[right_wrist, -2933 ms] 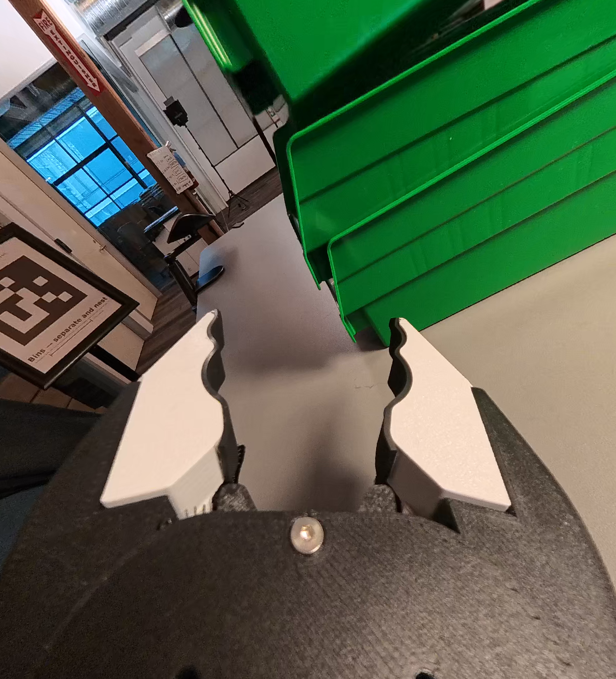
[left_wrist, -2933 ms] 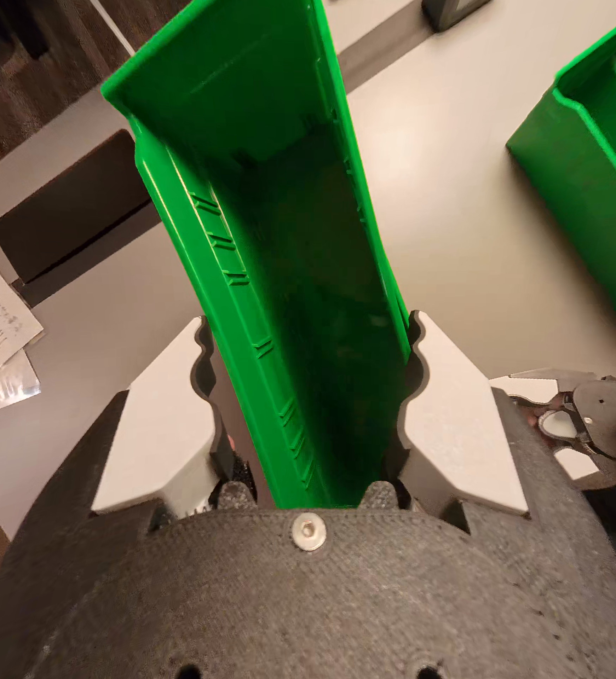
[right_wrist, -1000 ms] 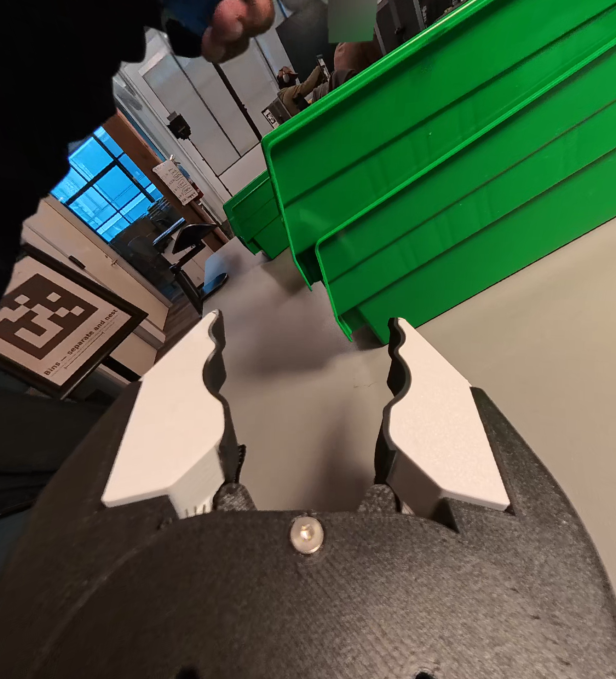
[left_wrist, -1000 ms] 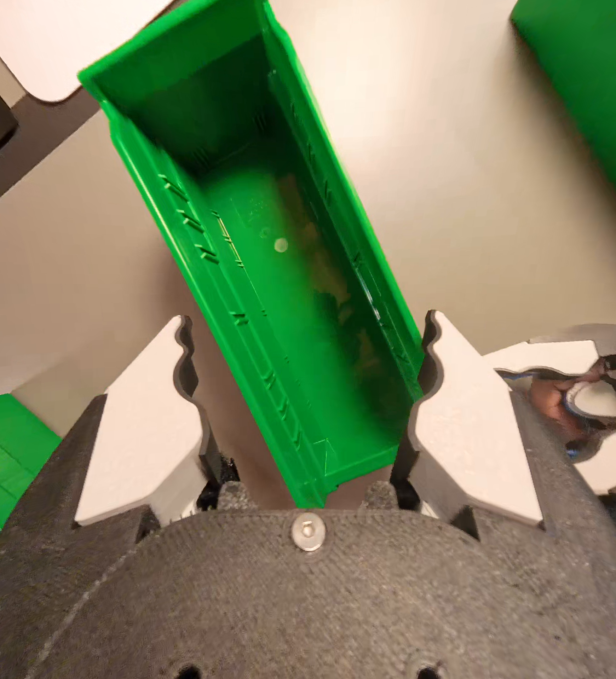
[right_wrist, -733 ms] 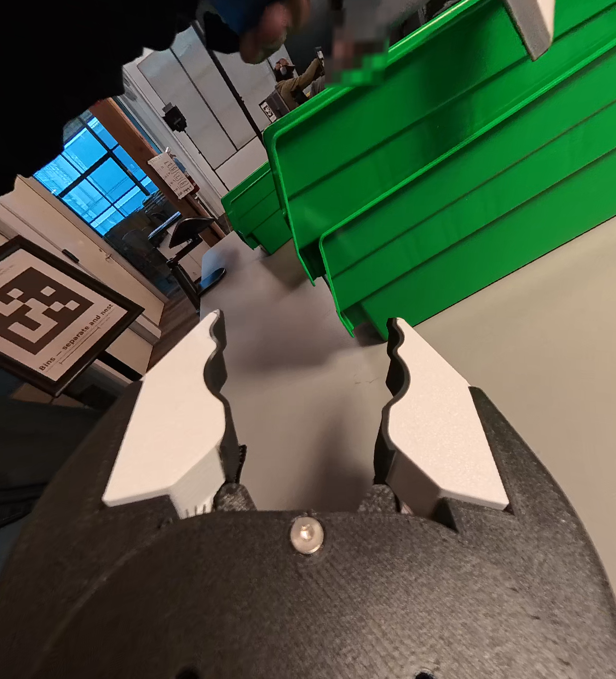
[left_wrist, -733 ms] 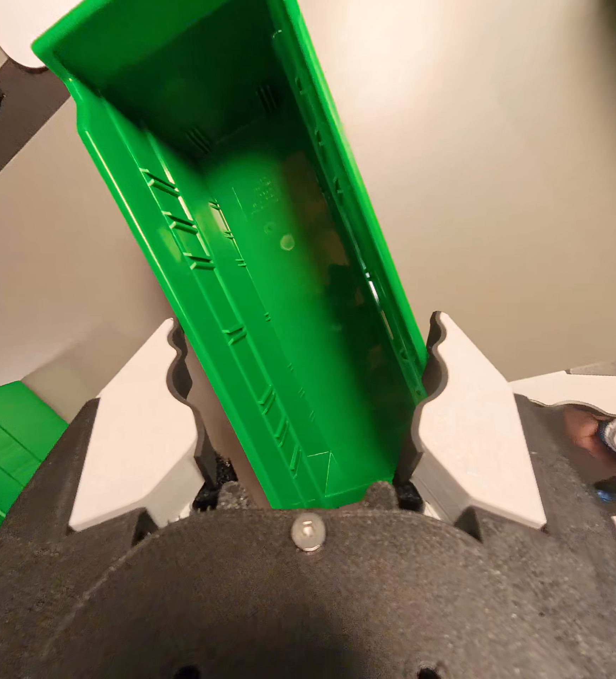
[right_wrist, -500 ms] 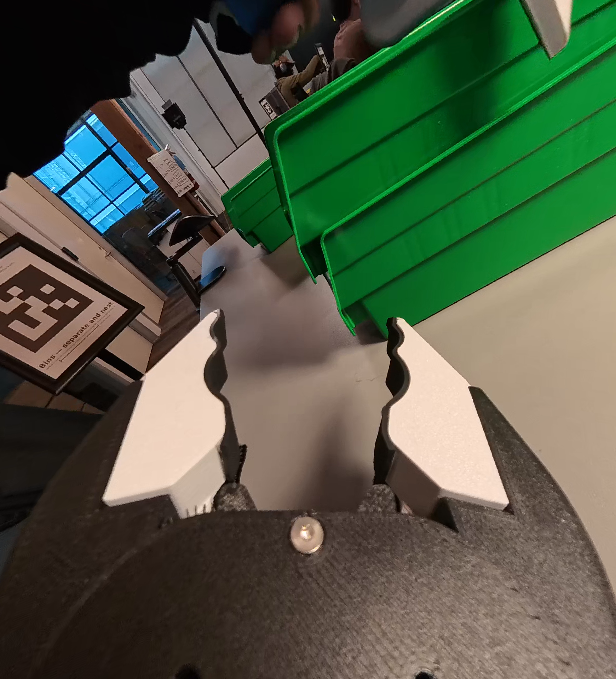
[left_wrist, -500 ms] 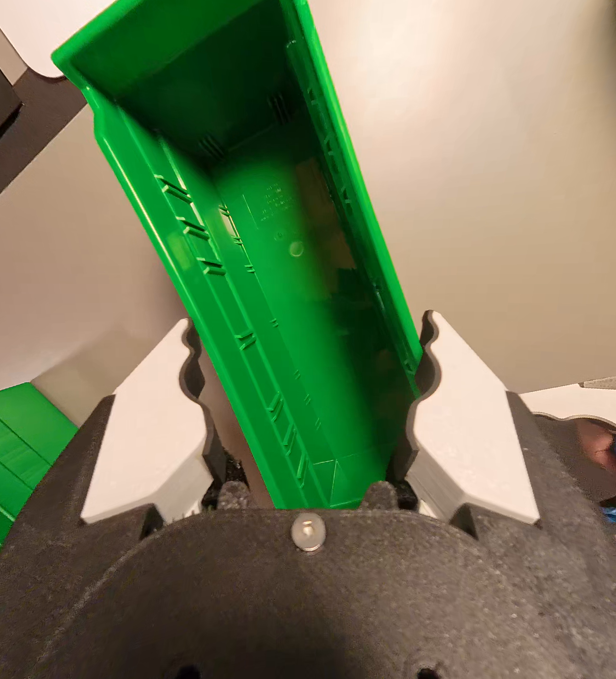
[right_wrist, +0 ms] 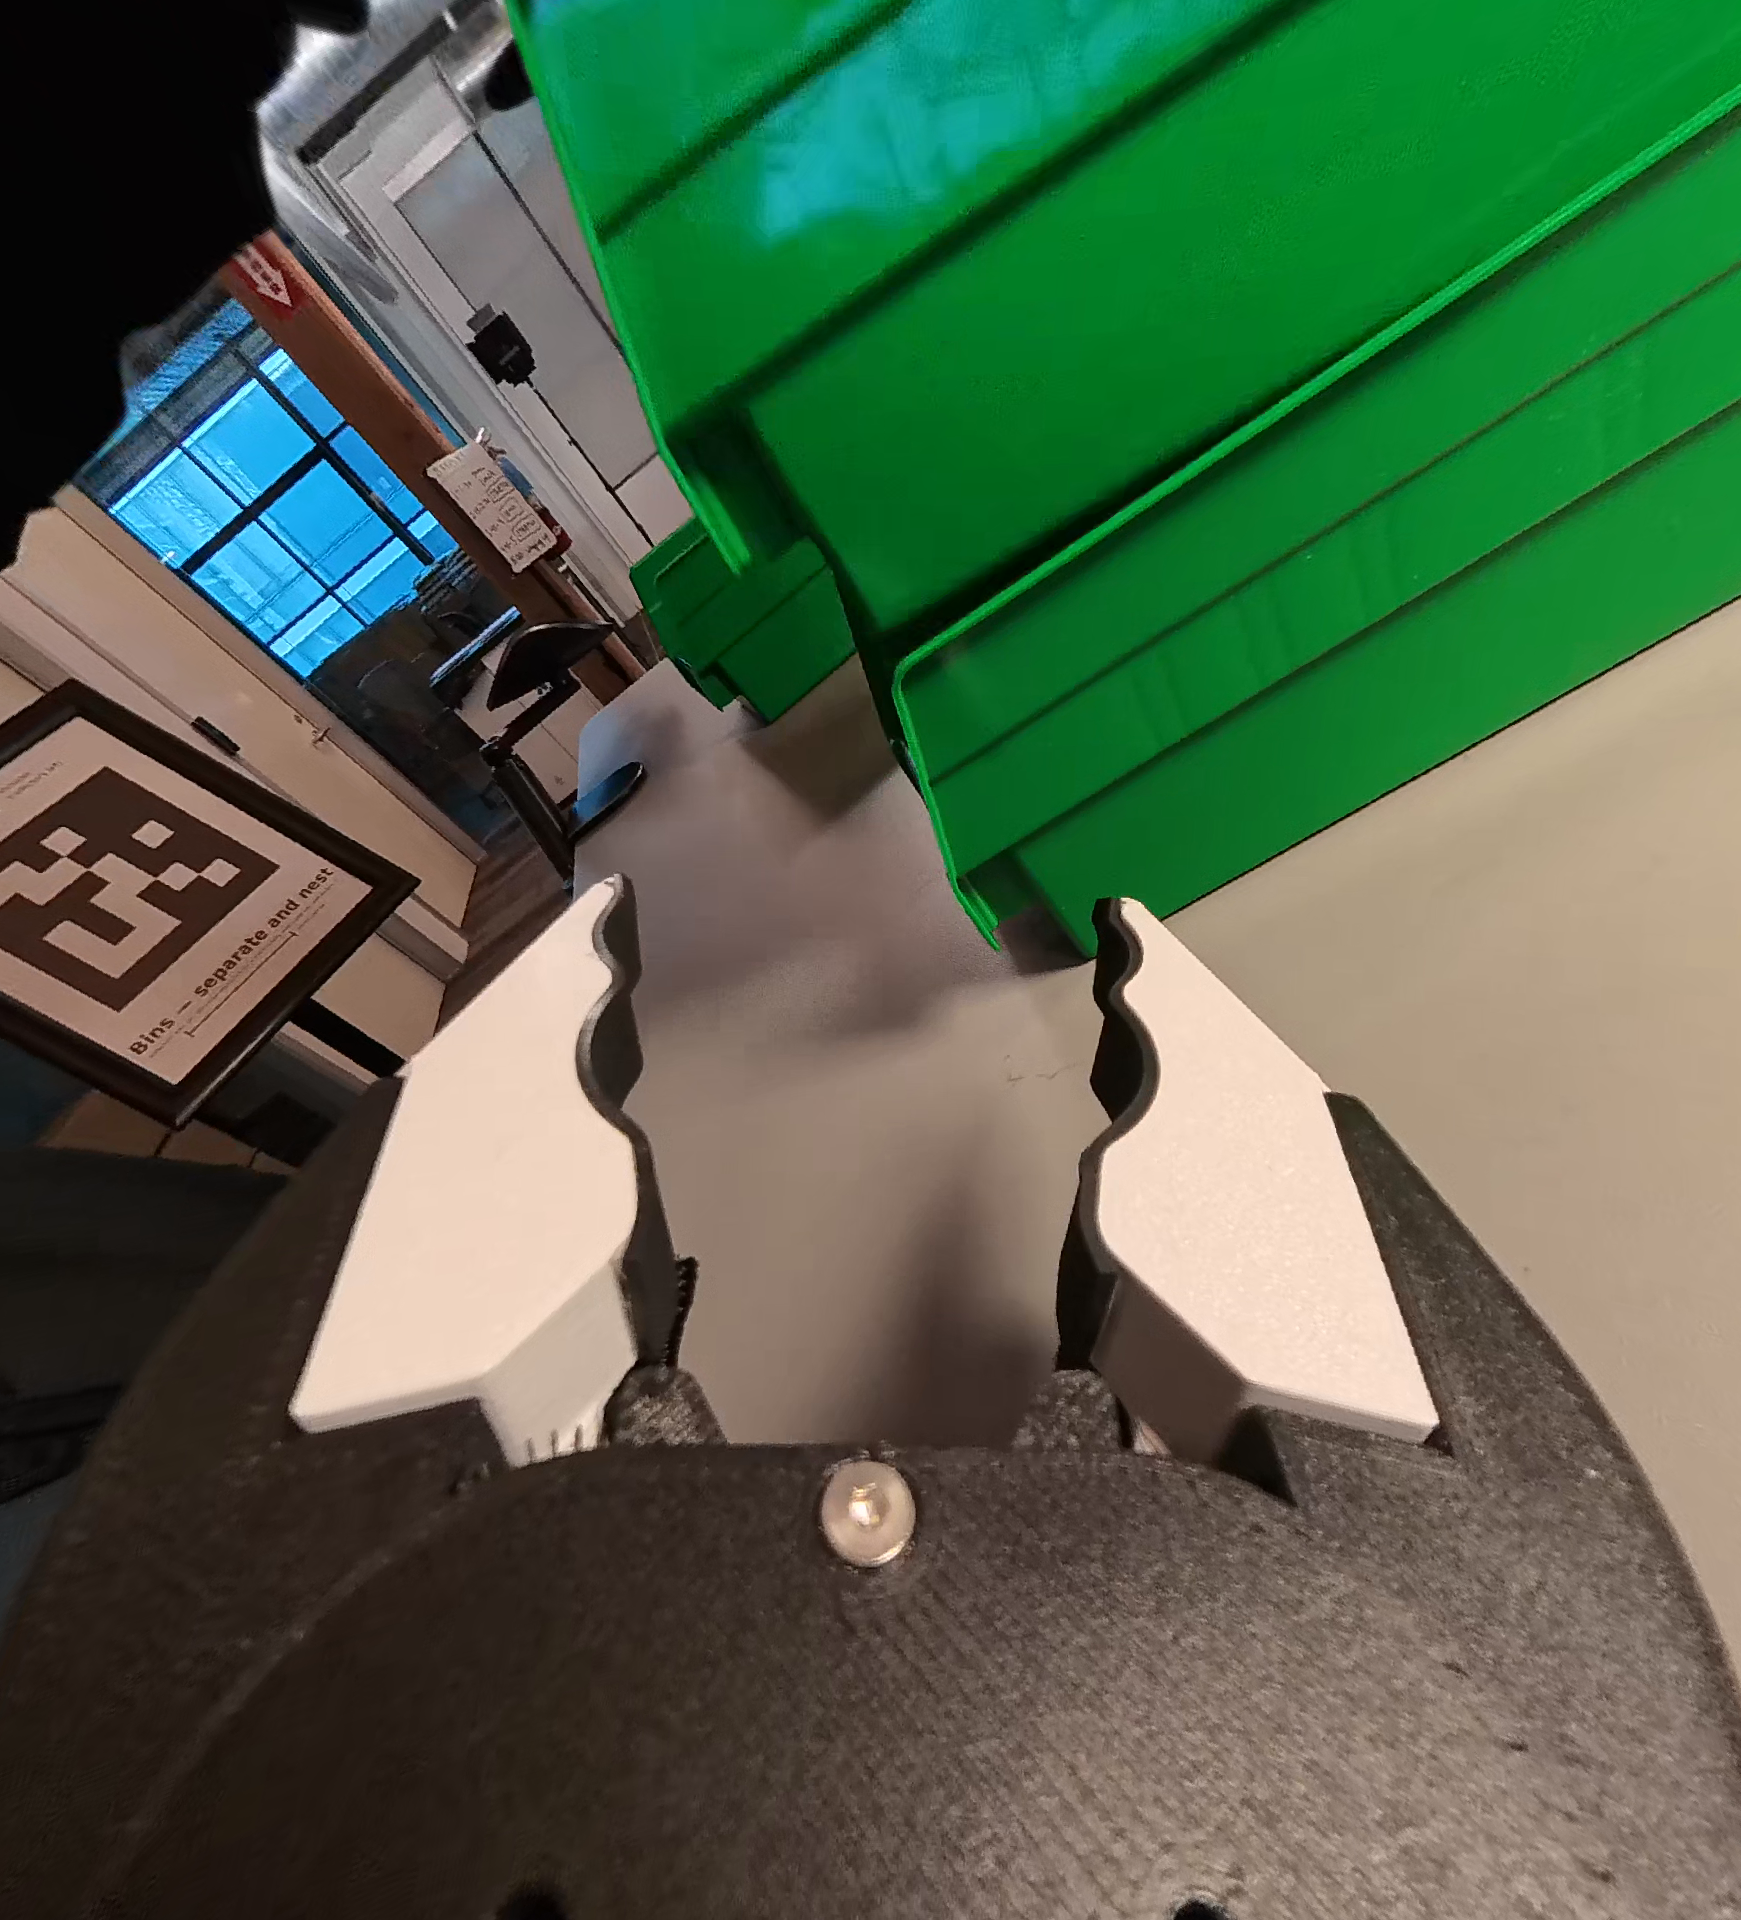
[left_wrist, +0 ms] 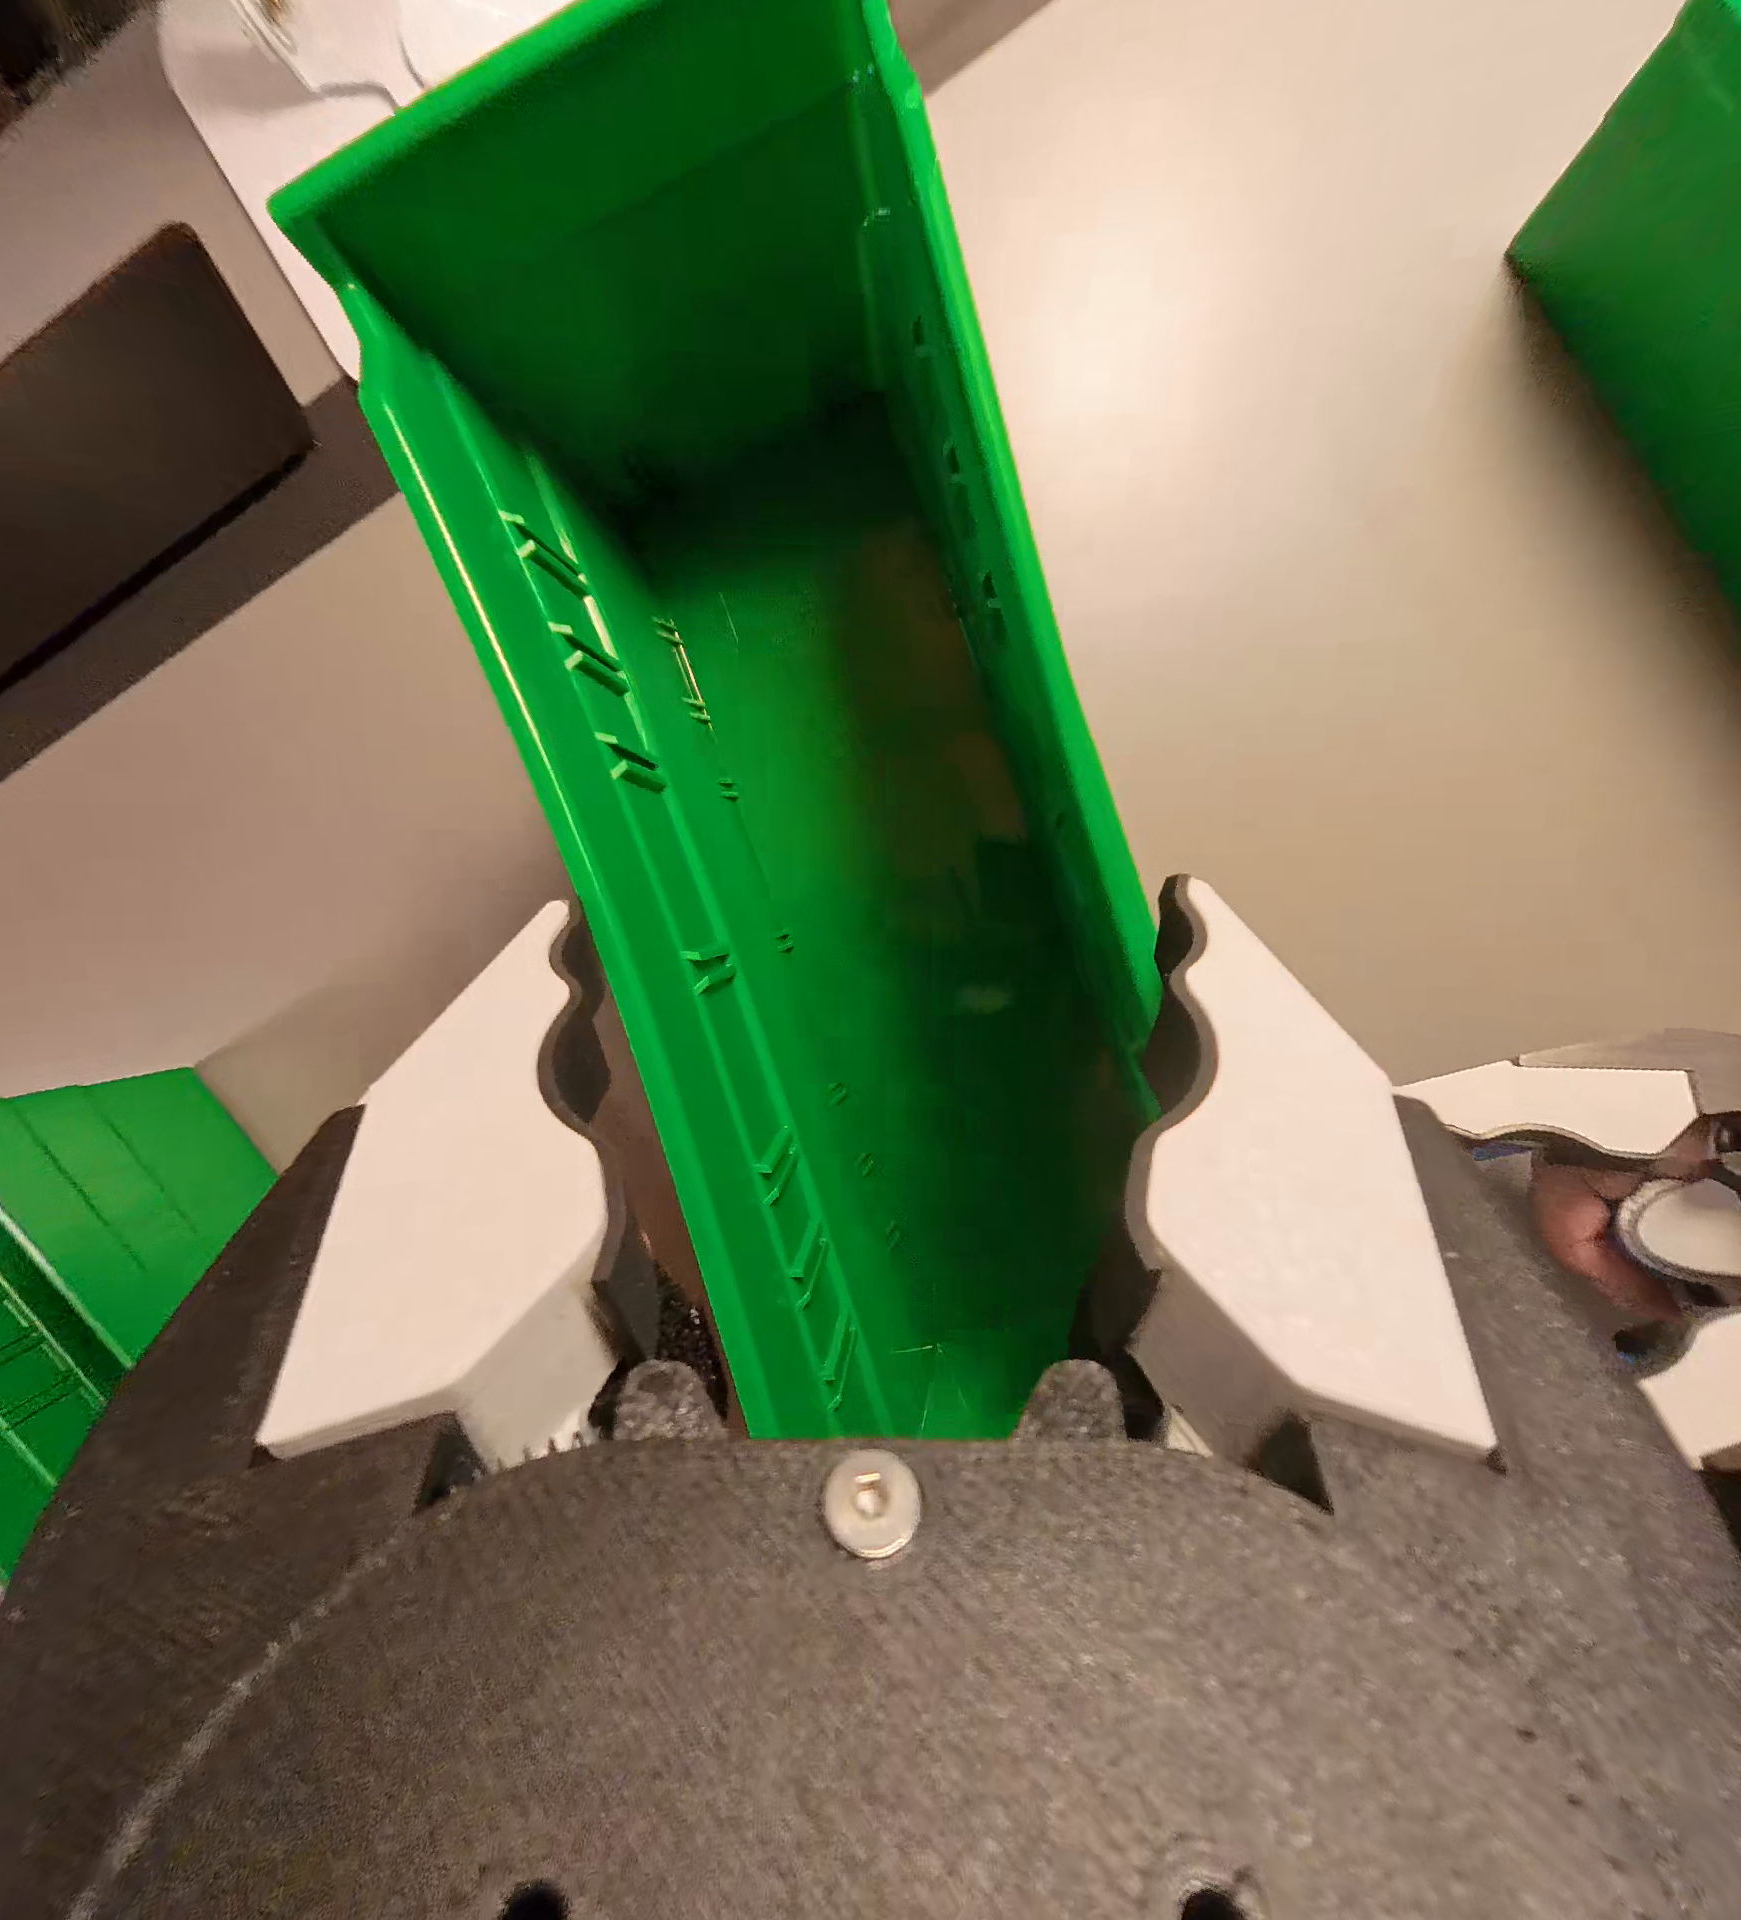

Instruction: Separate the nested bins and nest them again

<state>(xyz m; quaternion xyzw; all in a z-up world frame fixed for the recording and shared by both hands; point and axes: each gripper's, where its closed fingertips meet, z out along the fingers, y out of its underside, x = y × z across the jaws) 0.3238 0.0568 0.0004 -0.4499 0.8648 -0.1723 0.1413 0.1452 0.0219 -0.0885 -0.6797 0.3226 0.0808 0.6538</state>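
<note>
Between left tool [left_wrist: 866,997] fingers: long green bin [left_wrist: 741,582], hollow.

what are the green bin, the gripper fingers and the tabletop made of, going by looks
Long green bin: likely moulded plastic, glossy; it has thin walls, ribs and sheen. Left gripper fingers: matte light grey rigid plastic, possibly printed, with dark wavy pads that look rubbery. Table: smooth beige top, probably laminate; soft glare, no grain.
</note>
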